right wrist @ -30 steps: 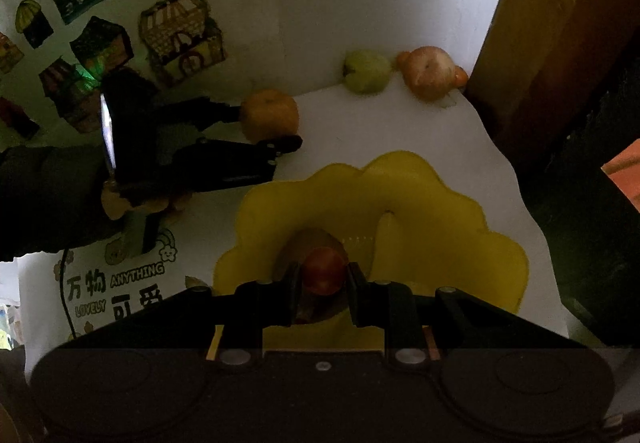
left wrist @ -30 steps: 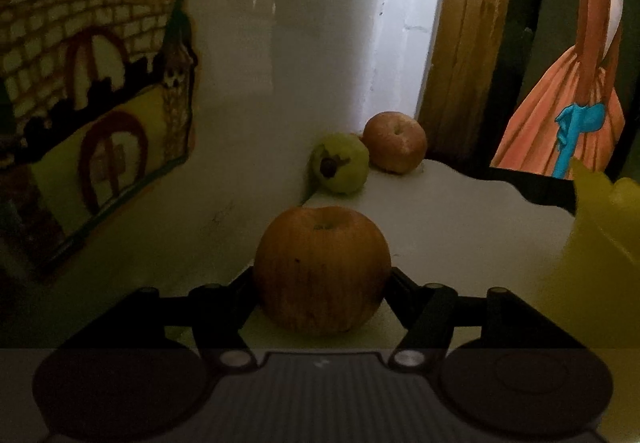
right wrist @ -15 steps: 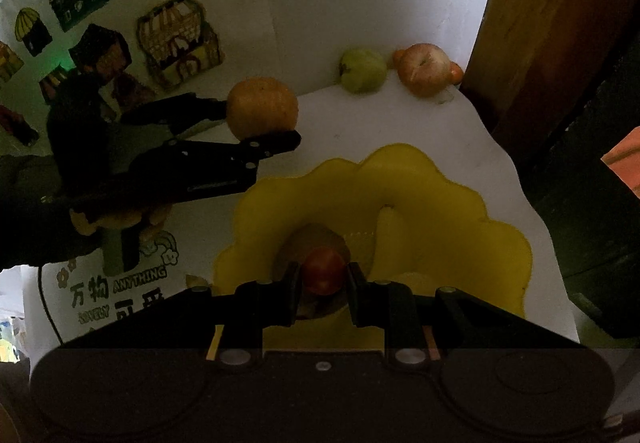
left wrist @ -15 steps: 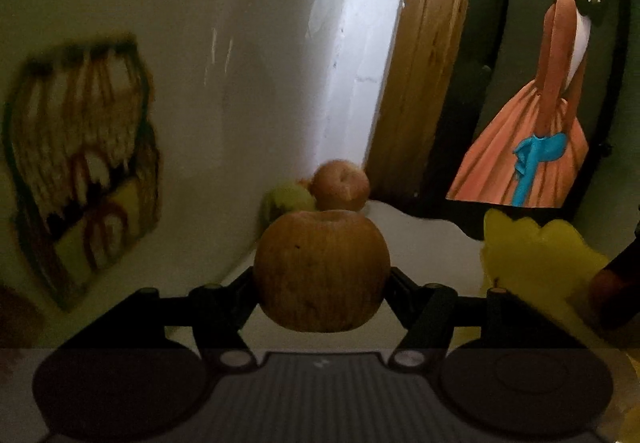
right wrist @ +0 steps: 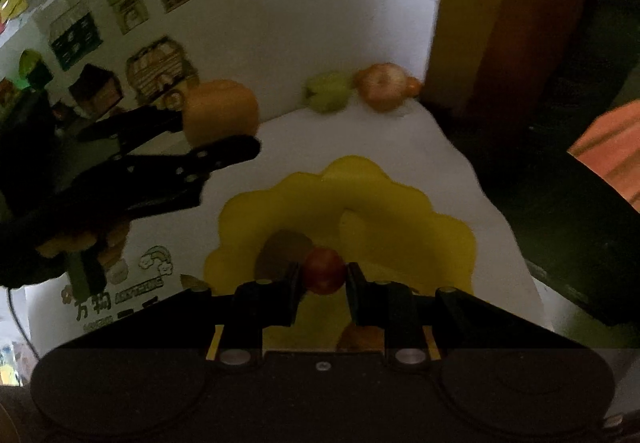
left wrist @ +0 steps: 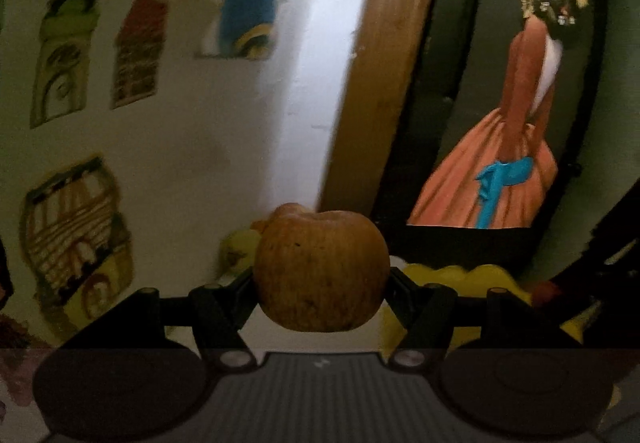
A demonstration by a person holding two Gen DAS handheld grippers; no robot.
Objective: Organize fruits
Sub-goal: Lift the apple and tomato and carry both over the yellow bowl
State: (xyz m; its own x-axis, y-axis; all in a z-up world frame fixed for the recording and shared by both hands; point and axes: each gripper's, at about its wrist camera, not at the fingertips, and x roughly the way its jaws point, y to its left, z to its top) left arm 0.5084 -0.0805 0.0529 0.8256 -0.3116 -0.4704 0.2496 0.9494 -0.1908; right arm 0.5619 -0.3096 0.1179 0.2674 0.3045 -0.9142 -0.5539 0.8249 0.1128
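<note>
Apples held in both hand-held grippers above the counter (right wrist: 360, 131).
Left hand-held gripper (left wrist: 322, 279) pinches a brownish apple (left wrist: 322, 271) in the air, left of the yellow plate (right wrist: 400, 211); right hand-held gripper (right wrist: 324, 275) pinches a small red fruit (right wrist: 324, 270) over that plate. A green apple (right wrist: 329, 94) and another apple (right wrist: 382, 91) sit at the far wall.

The left gripper (left wrist: 322, 279) is clamped on an apple (left wrist: 322, 271), lifted clear above the table (right wrist: 340, 135), left of the yellow plate (right wrist: 400, 211). The right gripper (right wrist: 323, 275) pinches a small red fruit (right wrist: 324, 270) over that plate's near side.
</note>
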